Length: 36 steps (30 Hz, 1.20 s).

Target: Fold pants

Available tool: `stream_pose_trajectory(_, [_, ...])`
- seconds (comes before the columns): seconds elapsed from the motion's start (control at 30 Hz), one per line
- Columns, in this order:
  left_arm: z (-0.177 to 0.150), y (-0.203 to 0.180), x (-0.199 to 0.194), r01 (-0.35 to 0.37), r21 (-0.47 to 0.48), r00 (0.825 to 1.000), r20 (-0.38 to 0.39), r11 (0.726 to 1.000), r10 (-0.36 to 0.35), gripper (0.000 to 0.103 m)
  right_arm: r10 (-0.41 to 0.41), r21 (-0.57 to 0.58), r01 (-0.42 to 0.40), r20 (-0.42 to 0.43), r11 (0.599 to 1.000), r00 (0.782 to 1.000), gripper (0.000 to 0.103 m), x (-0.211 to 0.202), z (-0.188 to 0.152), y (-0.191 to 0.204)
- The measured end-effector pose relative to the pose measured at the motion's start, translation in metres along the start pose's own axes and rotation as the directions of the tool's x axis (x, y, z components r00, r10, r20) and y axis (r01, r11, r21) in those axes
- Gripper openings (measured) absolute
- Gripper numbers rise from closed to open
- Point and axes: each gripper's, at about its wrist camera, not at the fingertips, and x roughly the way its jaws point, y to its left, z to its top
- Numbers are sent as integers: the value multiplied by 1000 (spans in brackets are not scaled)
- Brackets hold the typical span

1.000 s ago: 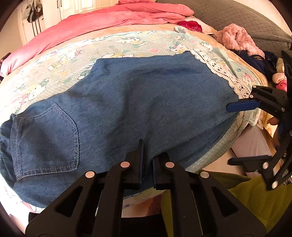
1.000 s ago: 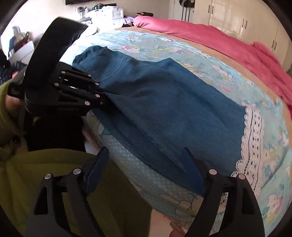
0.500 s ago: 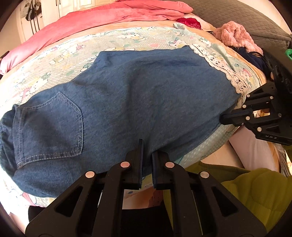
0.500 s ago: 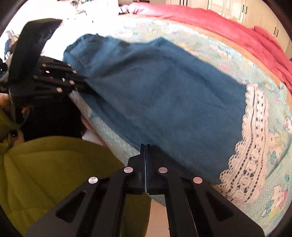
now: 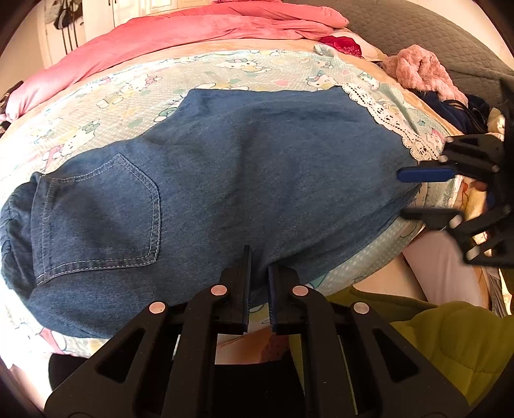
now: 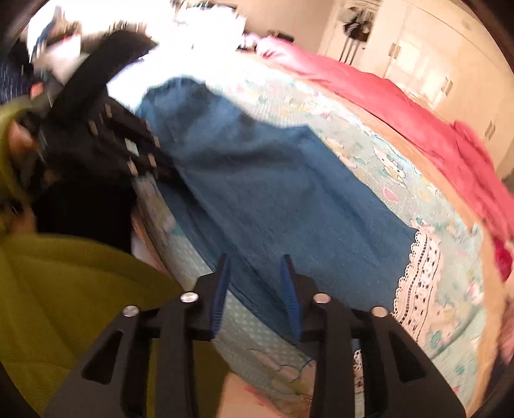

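Pants in blue denim lie spread flat across the cartoon-print sheet on the bed, back pocket up at one end, the leg ends reaching a strip of white lace trim at the other, and the near long edge hanging just over the side of the mattress. Left tongs sit pinched together right at that near edge, somewhere around the middle of the garment; the pads look to be nipping the denim hem, though the cloth between them is hard to make out, so I would call it a likely grip. Over at the leg end the right tongs are coming apart as we watch, blue pads straddling the edge of the fabric without pressing on it, and that view is smeared with motion. A pink blanket is bunched along the far side, a fuzzy pink heap off the corner, and the person's green sleeve fills the foreground. This looks like the setting-up stage of a lengthwise fold, with one edge hold made and the other being retaken. Next, the right tongs need to close firmly on the near hem by the leg end, then both hands must lift together and carry that edge across to the far one, keeping it level so the denim does not sag.
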Motion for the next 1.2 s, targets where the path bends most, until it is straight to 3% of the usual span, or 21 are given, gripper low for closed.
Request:
stream_pose_trajectory(0.07, [0, 0, -1, -1, -1, 1000, 0, 1000, 1, 4, -38, -53, 37, -27, 998, 999, 33, 12, 0, 5])
stream_pose_trajectory(0.1, [0, -1, -1, -2, 1, 1000, -1, 1000, 2, 4, -44, -60, 42, -37, 997, 998, 22, 17, 0, 5])
stream_pose_trajectory(0.13, [0, -1, -1, -2, 2, 1000, -3, 1000, 2, 4, -31, -58, 28, -53, 998, 998, 2, 21, 0, 3])
stream_pose_trajectory(0.27, [-1, -2, 0, 4, 13, 1000, -12, 1000, -3, 6, 41, -55, -44, -51, 998, 998, 2, 12, -7, -3])
stream_pose_trajectory(0.43, [-5, -2, 4, 15, 21, 999, -34, 1000, -15, 10, 58, -59, -62, -71, 996, 996, 2, 16, -17, -1])
stream_pose_trajectory(0.47, [-5, -2, 3, 15, 26, 999, -30, 1000, -14, 10, 74, -30, -76, -75, 997, 994, 5, 15, -19, -2])
stream_pose_trajectory(0.53, [-7, -1, -2, -4, 35, 1000, -20, 999, 5, 24, 120, 13, -119, -75, 993, 990, 13, 14, -18, -5])
stream_pose_trajectory(0.57, [-9, 1, -7, -19, 31, 1000, -15, 999, 20, 35, 145, 30, -143, -71, 989, 987, 16, 10, -18, -8])
stream_pose_trajectory(0.6, [-10, 3, -11, -26, 21, 1000, -11, 999, 26, 39, 160, 39, -158, -61, 987, 985, 21, 5, -18, -10])
stream_pose_trajectory(0.67, [-12, 16, -28, 7, -33, 1000, 24, 999, -7, 39, 172, 65, -171, -4, 983, 985, 25, -10, -17, -20])
stream_pose_trajectory(0.73, [-9, 36, -44, 33, -111, 997, 69, 993, -25, 43, 165, 141, -172, 64, 975, 984, 39, -26, -14, -41])
stream_pose_trajectory(0.83, [3, 61, -46, -44, -194, 995, 79, 980, 61, 49, 124, 238, -143, 95, 961, 988, 48, -29, -8, -67])
stream_pose_trajectory(0.93, [8, 80, -32, -149, -237, 987, 28, 960, 160, 62, 92, 311, -106, 60, 945, 994, 49, -16, -7, -87])
stream_pose_trajectory(0.97, [5, 87, -27, -205, -253, 977, 0, 945, 212, 69, 86, 339, -87, 18, 937, 996, 49, -9, -11, -93])
stream_pose_trajectory(1.0, [0, 95, -23, -228, -281, 973, -22, 932, 231, 70, 86, 356, -71, -26, 932, 996, 55, -4, -17, -95])
stream_pose_trajectory(1.03, [-8, 105, -21, -190, -321, 981, -18, 928, 194, 70, 93, 366, -59, -76, 929, 993, 63, 5, -24, -96])
stream_pose_trajectory(1.07, [-12, 111, -23, -158, -340, 985, 5, 927, 170, 70, 94, 369, -39, -131, 928, 987, 63, 16, -33, -95])
stream_pose_trajectory(1.2, [-15, 111, -28, -160, -328, 985, 10, 931, 173, 68, 29, 324, 4, -99, 946, 995, 64, 16, -40, -80])
